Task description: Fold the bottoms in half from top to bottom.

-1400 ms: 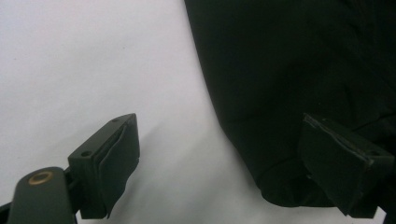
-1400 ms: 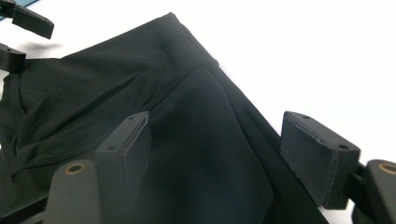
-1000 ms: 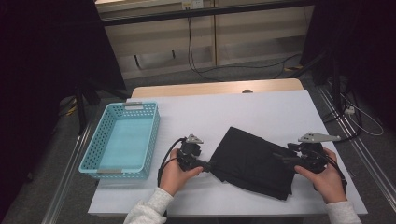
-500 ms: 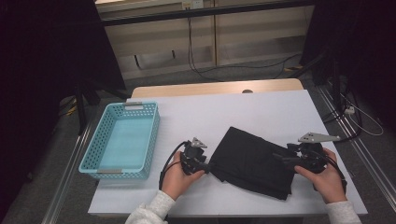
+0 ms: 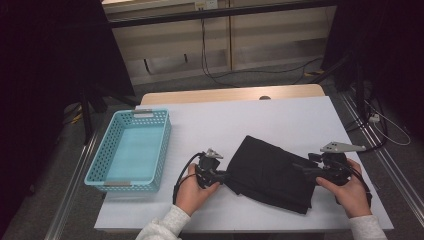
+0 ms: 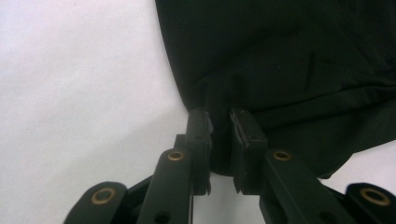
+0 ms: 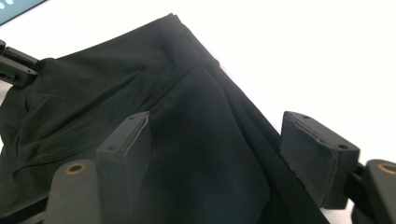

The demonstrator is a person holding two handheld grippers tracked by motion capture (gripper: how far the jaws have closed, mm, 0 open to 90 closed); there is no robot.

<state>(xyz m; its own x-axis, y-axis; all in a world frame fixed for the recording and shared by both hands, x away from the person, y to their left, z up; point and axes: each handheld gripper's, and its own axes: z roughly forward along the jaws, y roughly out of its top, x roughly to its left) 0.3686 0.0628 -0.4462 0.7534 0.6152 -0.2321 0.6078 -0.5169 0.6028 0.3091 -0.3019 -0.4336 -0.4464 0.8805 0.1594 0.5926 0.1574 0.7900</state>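
Note:
A folded black cloth (image 5: 272, 172) lies on the white table (image 5: 250, 120), toward the front right. My left gripper (image 5: 227, 176) sits at the cloth's left corner. In the left gripper view its jaws (image 6: 222, 126) are pressed close together, with the cloth's edge (image 6: 280, 56) pinched between them. At the cloth's right edge my right gripper (image 5: 302, 169) stands open. In the right gripper view its jaws (image 7: 217, 123) are spread wide, one on each side of the cloth's (image 7: 116, 93) folded edge. The left gripper (image 7: 14, 65) shows at that view's far left.
A light blue perforated basket (image 5: 165, 145) stands at the table's left side with nothing in it. The table's front edge runs just below both hands. A wooden strip (image 5: 230, 95) borders the far edge, with floor and cables behind it.
My left gripper has slid a little right and toward the front, onto the cloth's left corner, and closed there. The right gripper and the cloth have hardly moved.

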